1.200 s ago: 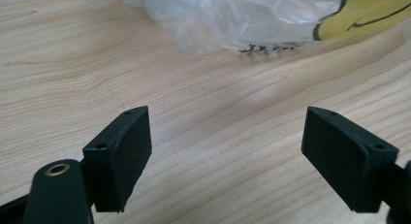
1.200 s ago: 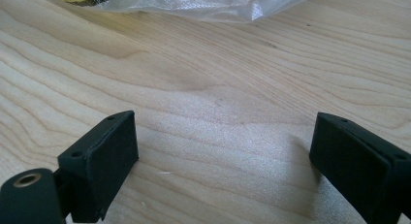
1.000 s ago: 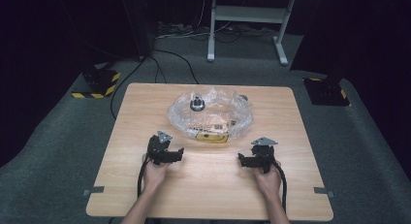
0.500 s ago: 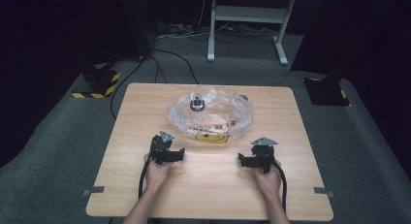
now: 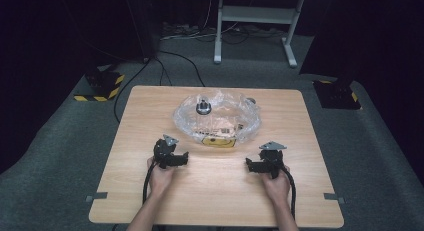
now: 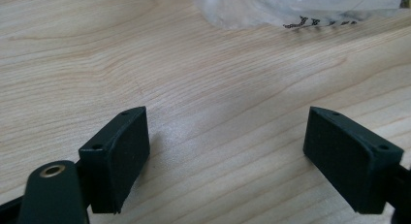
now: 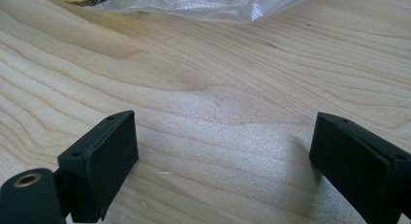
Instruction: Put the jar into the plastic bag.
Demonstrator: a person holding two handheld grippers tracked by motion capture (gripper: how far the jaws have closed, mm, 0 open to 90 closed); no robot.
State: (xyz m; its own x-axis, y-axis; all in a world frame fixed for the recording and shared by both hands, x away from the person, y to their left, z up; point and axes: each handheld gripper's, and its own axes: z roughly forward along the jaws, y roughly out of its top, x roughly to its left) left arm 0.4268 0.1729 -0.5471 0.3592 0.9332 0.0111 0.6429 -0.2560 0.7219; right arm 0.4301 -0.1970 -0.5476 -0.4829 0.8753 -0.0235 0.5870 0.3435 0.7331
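Nothing has shifted: left hand-held gripper (image 5: 181, 158) and right hand-held gripper (image 5: 251, 165) stay released near the plastic bag (image 5: 218, 116) on the worktop (image 5: 140, 116).

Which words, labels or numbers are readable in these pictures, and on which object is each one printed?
No text can be read with certainty.
Black letters on the clear plastic bag: cut off by the frame edge and blurred, not readable.
Yellow and white label inside the clear plastic bag: too small to read.
Yellow-black hazard stripes on the floor base: a warning pattern, no words.
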